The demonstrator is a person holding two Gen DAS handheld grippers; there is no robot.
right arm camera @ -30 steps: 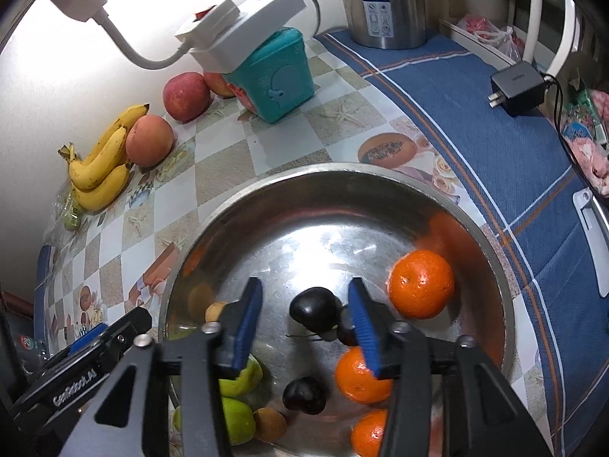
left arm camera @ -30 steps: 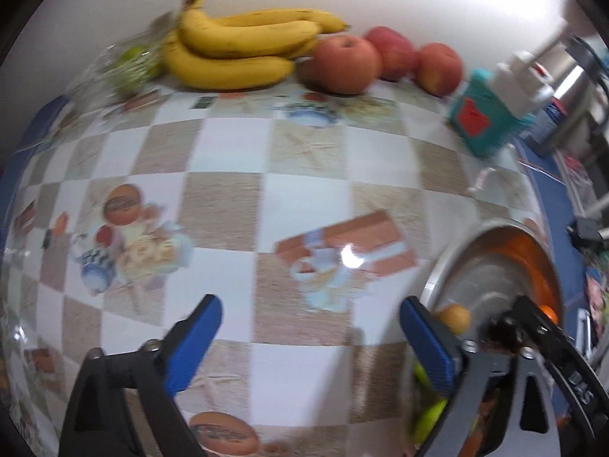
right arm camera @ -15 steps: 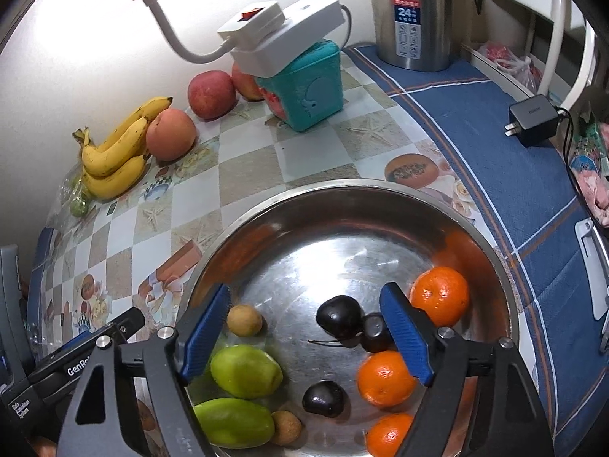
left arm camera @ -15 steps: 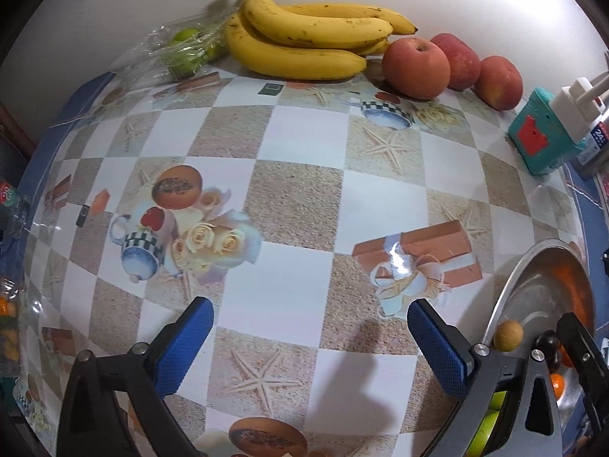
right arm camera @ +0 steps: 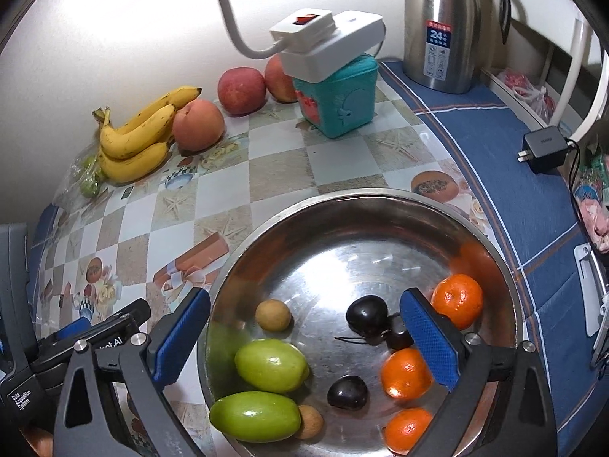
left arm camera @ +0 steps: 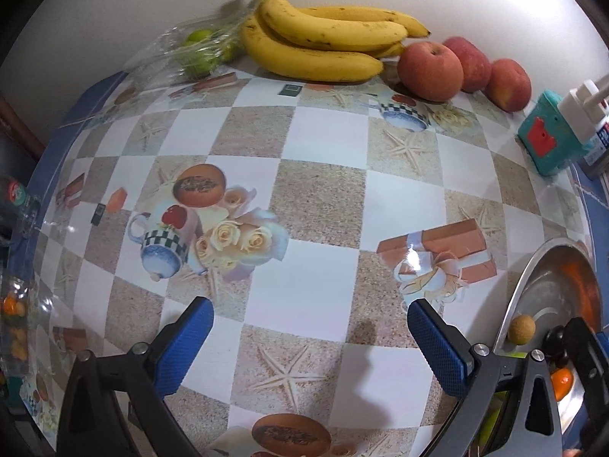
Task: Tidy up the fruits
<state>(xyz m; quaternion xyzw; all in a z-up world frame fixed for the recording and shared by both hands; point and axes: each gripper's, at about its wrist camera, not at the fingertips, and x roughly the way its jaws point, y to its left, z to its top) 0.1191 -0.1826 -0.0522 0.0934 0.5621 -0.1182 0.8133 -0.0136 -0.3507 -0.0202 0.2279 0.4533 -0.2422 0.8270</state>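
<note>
Here, in the left wrist view, the left gripper (left arm camera: 310, 342) hangs over bare checkered tablecloth (left arm camera: 319, 198), fingers wide apart and empty; bananas (left arm camera: 323, 43) and apples (left arm camera: 432, 70) lie far off by the wall. In the right wrist view, the right gripper (right arm camera: 304, 337) is opening above the steel bowl (right arm camera: 380, 205), with nothing pinched; the dark plum (right arm camera: 366, 319) lies loose between its fingers, oranges (right arm camera: 456, 300) right, green fruits (right arm camera: 271, 366) near left
</note>
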